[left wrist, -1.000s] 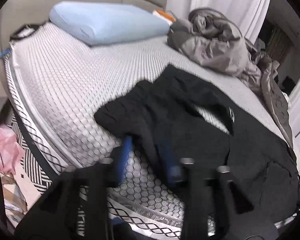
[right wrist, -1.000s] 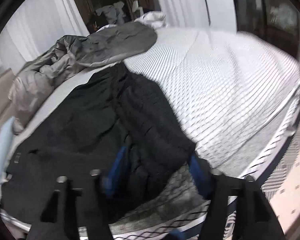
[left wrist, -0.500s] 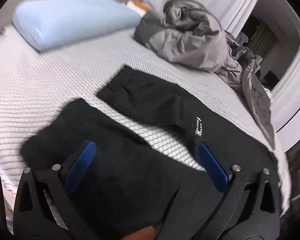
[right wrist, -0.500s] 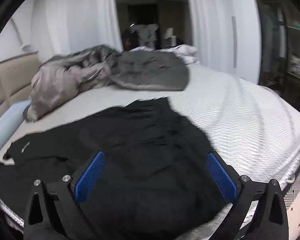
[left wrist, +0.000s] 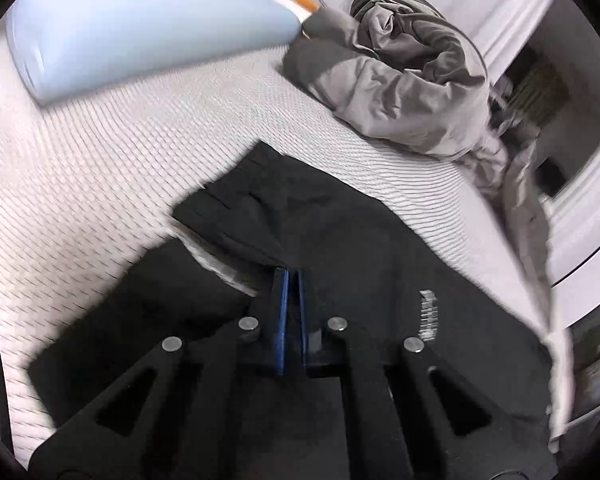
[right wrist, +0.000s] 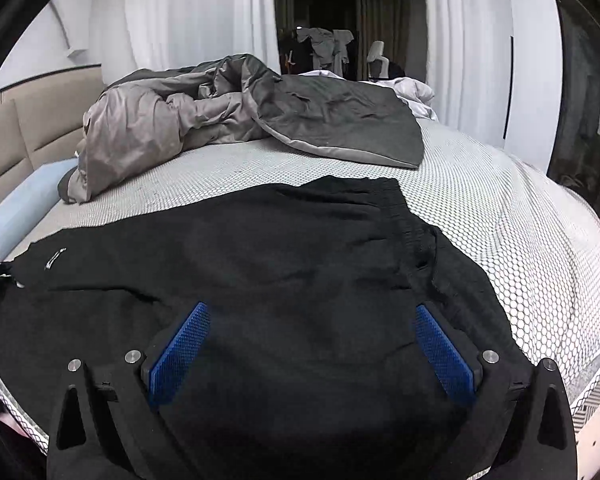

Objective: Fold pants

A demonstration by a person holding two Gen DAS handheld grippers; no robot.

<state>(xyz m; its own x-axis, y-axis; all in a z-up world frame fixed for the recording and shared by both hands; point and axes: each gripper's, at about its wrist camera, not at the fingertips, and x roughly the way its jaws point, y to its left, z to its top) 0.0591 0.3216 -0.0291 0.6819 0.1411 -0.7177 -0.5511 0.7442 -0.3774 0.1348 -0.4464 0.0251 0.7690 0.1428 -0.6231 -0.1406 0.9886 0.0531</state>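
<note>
So we had the black pants (right wrist: 284,248) spread out flat across the near half of the bed (right wrist: 520,216), waistband toward the right, legs running off left toward the blue pillow (left wrist: 140,28). Our left gripper (left wrist: 291,280) had its blue pads pressed together over the spot where the two legs split; we couldn't tell if any fabric was pinched between them. Our right gripper (right wrist: 312,320) was spread as wide as it goes, hovering over the seat of the pants with nothing in it. The crumpled grey duvet (right wrist: 228,116) sat further back on the mattress, well clear of the pants.
</note>
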